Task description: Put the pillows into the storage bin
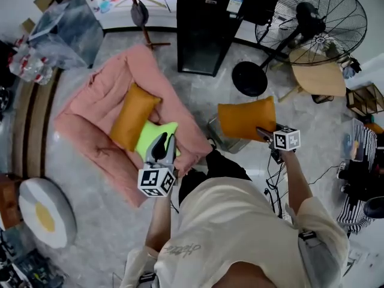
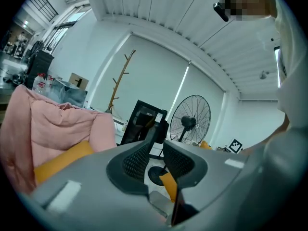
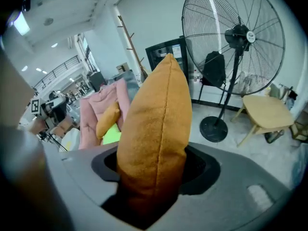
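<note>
My right gripper (image 1: 264,133) is shut on an orange pillow (image 1: 246,117), held in the air by one edge; in the right gripper view this pillow (image 3: 156,124) stands up between the jaws and hides the pads. Just below it on the floor sits a grey translucent storage bin (image 1: 223,140). A second orange pillow (image 1: 133,117) and a lime-green pillow (image 1: 151,138) lie on a pink lounge cushion (image 1: 96,110). My left gripper (image 1: 166,141) hovers over the green pillow. Its jaws (image 2: 156,146) stand slightly apart with nothing between them.
A black cabinet (image 1: 210,26) stands behind the bin, with a big floor fan (image 1: 312,23) and a small wooden table (image 1: 318,77) to its right. An egg-shaped cushion (image 1: 45,212) lies at lower left. Cables (image 1: 273,179) trail on the floor by my right side.
</note>
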### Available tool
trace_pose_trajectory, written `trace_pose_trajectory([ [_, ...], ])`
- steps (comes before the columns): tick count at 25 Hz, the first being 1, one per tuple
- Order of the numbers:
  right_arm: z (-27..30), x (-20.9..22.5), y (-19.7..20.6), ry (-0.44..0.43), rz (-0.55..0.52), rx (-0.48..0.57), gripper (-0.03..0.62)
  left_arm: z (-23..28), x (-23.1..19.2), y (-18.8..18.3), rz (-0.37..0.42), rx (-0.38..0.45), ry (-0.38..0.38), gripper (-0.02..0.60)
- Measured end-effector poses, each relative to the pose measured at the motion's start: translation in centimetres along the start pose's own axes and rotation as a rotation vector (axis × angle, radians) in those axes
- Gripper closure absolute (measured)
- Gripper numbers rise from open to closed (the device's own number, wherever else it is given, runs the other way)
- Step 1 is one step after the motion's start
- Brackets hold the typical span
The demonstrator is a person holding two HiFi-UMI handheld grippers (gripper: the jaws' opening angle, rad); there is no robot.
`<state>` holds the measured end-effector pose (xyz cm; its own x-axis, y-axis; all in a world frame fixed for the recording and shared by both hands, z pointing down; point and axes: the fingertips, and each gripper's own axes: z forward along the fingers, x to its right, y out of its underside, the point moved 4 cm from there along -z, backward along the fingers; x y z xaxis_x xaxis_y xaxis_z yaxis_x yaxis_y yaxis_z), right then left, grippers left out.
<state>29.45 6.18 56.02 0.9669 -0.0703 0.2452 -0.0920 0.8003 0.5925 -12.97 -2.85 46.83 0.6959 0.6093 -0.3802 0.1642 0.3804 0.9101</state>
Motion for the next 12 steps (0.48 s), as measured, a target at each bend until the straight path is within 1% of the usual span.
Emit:
trace_pose_trajectory([
  [3, -0.5, 2.5, 1.6, 0.114, -0.034, -0.042, 0.31, 0.3, 0.4, 0.4, 0.003, 0.002, -0.005, 0.472],
  [6, 0.7, 4.2, 2.6, 0.206, -0.07, -0.105, 0.309, 0.4, 0.8, 0.6, 0.004, -0.01, -0.02, 0.472],
  [9, 3.2, 5.2, 4.1, 0.251, -0.07, -0.155, 0.309, 0.7, 0.9, 1.3, 0.005, -0.053, -0.039, 0.472],
  [12, 5.7, 6.3, 5.4, 0.265, -0.057, -0.189, 0.308, 1.4, 1.5, 2.2, 0.002, -0.107, -0.062, 0.472],
])
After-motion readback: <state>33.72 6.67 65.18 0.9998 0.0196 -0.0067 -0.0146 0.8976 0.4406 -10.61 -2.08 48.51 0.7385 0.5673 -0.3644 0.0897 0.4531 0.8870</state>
